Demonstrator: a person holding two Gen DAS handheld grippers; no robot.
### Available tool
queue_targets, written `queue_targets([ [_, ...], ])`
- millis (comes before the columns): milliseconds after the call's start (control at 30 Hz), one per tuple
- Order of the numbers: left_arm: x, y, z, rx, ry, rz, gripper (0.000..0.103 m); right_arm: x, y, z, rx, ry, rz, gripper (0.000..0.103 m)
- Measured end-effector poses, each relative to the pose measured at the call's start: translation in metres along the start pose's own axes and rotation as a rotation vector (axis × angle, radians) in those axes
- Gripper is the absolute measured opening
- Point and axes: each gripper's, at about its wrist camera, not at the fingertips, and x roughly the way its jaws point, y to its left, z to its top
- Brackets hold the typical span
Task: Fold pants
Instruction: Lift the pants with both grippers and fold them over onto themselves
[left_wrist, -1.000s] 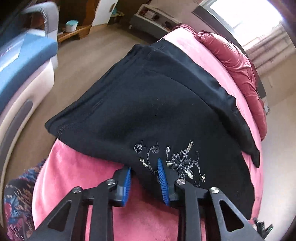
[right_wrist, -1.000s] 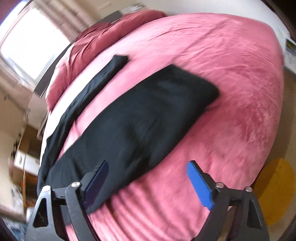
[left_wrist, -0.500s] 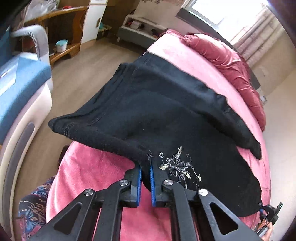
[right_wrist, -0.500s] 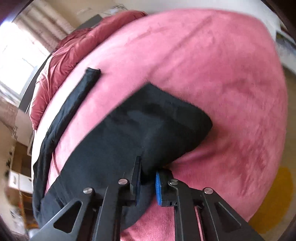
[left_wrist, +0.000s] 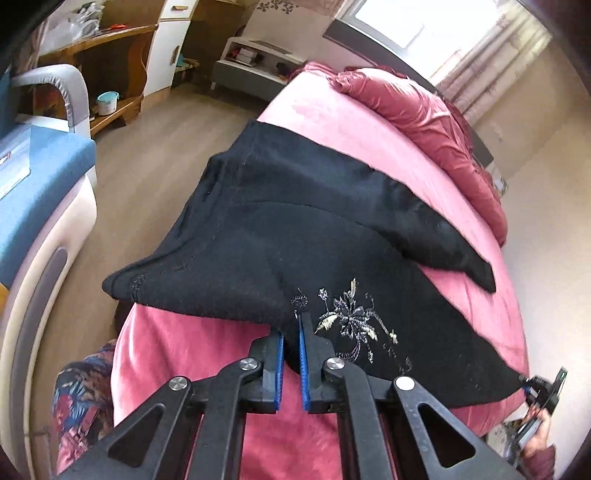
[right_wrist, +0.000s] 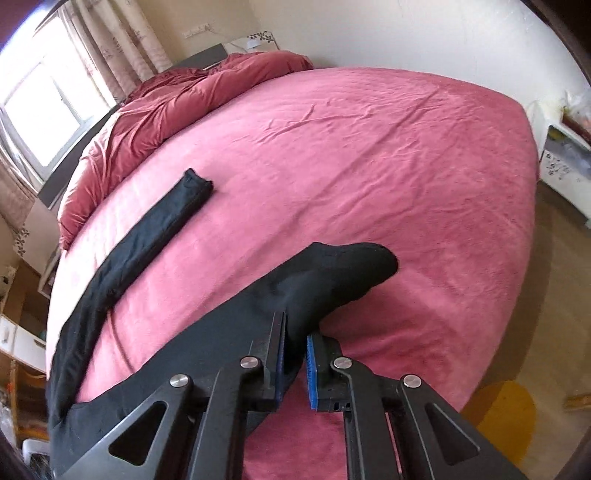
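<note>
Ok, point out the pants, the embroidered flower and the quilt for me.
pants (left_wrist: 295, 229), left wrist view, on the black fabric at mid-garment.
embroidered flower (left_wrist: 351, 321), left wrist view, on the pale stitching's centre.
quilt (right_wrist: 177, 96), right wrist view, on the bunched red folds.

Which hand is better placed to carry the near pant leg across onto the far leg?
Right, probably. The right gripper pinches the near leg by its cuff end, the end that must travel to the far leg; the left gripper holds the waist end.
</note>
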Motion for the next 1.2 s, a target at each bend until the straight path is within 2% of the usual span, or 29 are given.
queue_targets([
  [200,0.026,-0.003,-0.020,0.052,0.140,0.064,0.008,0.019,-0.019,-0.005,0.001,0.053,-0.120,0.009],
  [267,0.032,0.003,-0.020,0.017,0.169,0.070,0.013,0.029,-0.026,-0.012,0.006,0.088,-0.150,0.009],
  [333,0.028,0.007,-0.019,0.014,0.164,0.086,0.021,0.036,-0.029,-0.019,0.008,0.106,-0.169,0.009],
  [400,0.021,0.011,-0.017,0.017,0.170,0.095,0.025,0.039,-0.030,-0.023,0.007,0.114,-0.175,0.009],
  [433,0.018,0.013,-0.017,0.016,0.170,0.102,0.026,0.039,-0.030,-0.024,0.009,0.113,-0.177,0.012],
  [567,-0.008,0.030,-0.016,0.014,0.127,0.127,0.026,0.023,-0.019,-0.019,-0.043,0.062,-0.214,0.043],
  [633,-0.021,0.038,-0.011,0.001,0.084,0.137,0.026,0.011,-0.005,-0.018,-0.092,0.029,-0.198,0.044],
  [733,-0.023,0.055,0.003,-0.054,0.047,0.166,0.027,-0.004,0.028,-0.022,-0.176,0.014,-0.100,0.047],
  [800,-0.015,0.067,0.011,-0.103,0.059,0.145,0.029,-0.008,0.057,-0.031,-0.241,0.034,-0.002,0.051],
  [900,-0.001,0.074,0.017,-0.133,0.089,0.124,0.031,-0.008,0.114,-0.060,-0.374,0.107,0.165,0.054],
  [1000,0.011,0.067,0.019,-0.089,0.101,0.144,0.032,-0.006,0.164,-0.093,-0.483,0.189,0.317,0.054],
  [1067,0.019,0.066,0.017,-0.081,0.117,0.130,0.032,-0.003,0.200,-0.123,-0.558,0.266,0.430,0.054],
  [1100,0.022,0.065,0.016,-0.069,0.123,0.146,0.032,-0.001,0.211,-0.134,-0.589,0.293,0.460,0.054],
  [1200,0.038,0.064,0.013,0.000,0.165,0.270,0.032,0.007,0.247,-0.175,-0.684,0.372,0.513,0.054],
])
